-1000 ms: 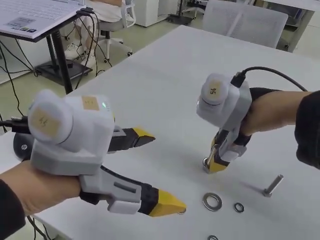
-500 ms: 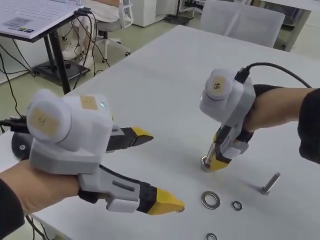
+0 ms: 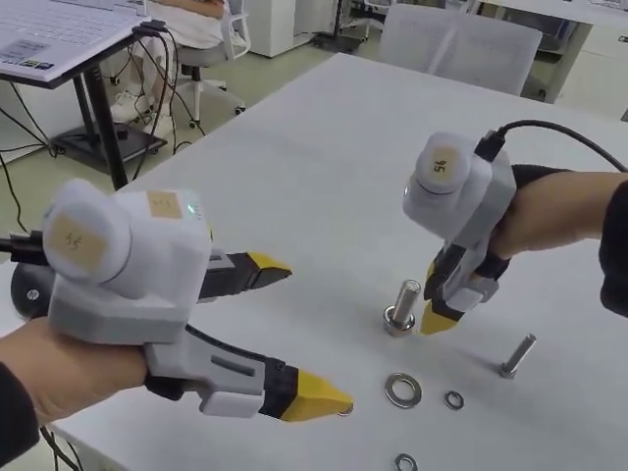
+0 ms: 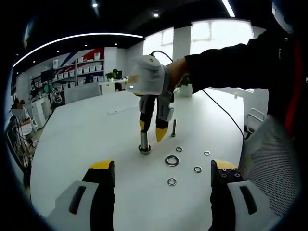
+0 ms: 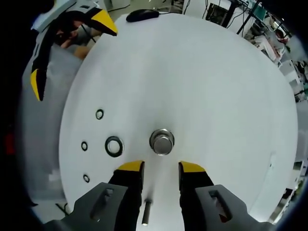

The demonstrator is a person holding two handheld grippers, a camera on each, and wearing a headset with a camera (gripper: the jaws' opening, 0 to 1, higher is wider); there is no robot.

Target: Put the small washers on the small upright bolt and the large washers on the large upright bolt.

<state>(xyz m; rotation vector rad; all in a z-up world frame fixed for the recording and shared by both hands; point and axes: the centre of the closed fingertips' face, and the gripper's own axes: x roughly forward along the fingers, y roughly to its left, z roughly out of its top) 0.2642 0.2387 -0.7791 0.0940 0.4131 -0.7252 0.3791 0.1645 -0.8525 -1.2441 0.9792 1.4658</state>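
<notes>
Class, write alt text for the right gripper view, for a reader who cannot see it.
Seen from above, the right gripper hangs open just short of the large upright bolt on a white table. A large washer and three small washers lie left of the bolt in the picture; the left gripper shows at top left.

Straight ahead of the jaws of our right gripper, the large upright bolt blocks the way; the table beyond it lies bare. Between the spread jaws of our left gripper we have free table up to the loose washers.
</notes>
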